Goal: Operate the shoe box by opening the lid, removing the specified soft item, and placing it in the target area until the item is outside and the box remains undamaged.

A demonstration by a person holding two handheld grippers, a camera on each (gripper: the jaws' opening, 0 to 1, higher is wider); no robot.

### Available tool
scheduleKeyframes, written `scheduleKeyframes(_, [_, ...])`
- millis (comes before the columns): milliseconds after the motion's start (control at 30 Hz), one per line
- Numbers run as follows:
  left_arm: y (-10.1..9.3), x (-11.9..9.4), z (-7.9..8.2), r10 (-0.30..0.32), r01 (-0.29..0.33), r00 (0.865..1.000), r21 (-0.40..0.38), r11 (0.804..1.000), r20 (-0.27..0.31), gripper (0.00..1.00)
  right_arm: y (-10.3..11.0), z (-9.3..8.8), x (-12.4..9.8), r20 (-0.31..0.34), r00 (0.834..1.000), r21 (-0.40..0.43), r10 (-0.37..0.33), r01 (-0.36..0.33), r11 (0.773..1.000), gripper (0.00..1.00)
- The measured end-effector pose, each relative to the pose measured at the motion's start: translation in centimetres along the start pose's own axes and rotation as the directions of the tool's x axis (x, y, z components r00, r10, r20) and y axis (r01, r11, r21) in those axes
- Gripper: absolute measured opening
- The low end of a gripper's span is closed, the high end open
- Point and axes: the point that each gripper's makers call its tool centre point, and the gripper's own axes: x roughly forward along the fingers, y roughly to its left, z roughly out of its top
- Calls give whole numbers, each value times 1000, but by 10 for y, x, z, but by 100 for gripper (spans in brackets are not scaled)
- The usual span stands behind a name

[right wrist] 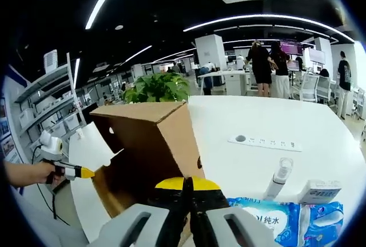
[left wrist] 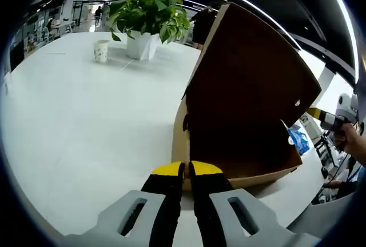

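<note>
On the white table (left wrist: 80,121) stands the shoe box (left wrist: 246,144), a brown cardboard carton, just ahead of my left gripper (left wrist: 187,170). Its lid (left wrist: 251,70) is raised and tilted back, hinged along one long edge, with the plain brown inner face turned toward my left camera. The box interior is in deep shadow; I cannot tell what lies inside, and no soft item can be made out.

In the right gripper view the same box (right wrist: 148,150) presents an end wall and the outside of the raised lid. The box's long axis runs away from my left gripper toward the right of the left gripper view.

My left gripper has its yellow-tipped jaws pressed together with nothing between them, the tips just at the near rim of the box. My right gripper (right wrist: 187,185) likewise has its jaws together and empty, the tips at the box's near corner. The right gripper (left wrist: 320,116) also enters the left gripper view from the right, near the lid edge; the left gripper (right wrist: 80,172) enters the right gripper view from the left, held in a hand (right wrist: 28,174).

Farther back on the table stand a potted plant (left wrist: 148,21) in a white pot and a paper cup (left wrist: 101,50). Beside my right gripper lie a blue wet-wipes pack (right wrist: 280,224), a small clear bottle (right wrist: 278,178) and a small white carton (right wrist: 320,191).
</note>
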Motion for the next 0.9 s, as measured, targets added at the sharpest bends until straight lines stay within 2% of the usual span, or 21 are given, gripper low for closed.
scheduleKeyframes(167, [0,0,0,-8,8,1000,1,1000,6,3,2,-8,-1,-9,1000,30,0,0,1000,0])
scheduleKeyframes(233, [-1,0,0,-13,13,1000,8,1000,5,3,3,-13,-2,-11,1000,99,1,0,995,0])
scheduleKeyframes(267, [-1,0,0,-14,14,1000,17,1000,4,3,3,-14,-2,-10,1000,105,3,-2,994,0])
scheduleKeyframes(667, [-4,0,0,-24,26,1000,87,996,-19,4,5,-32,-2,-35,999,113,3,1,994,0])
scheduleKeyframes(900, [-5,-1,3,-20,20,1000,113,993,-4,4,7,-43,-2,-55,998,107,12,-6,994,0])
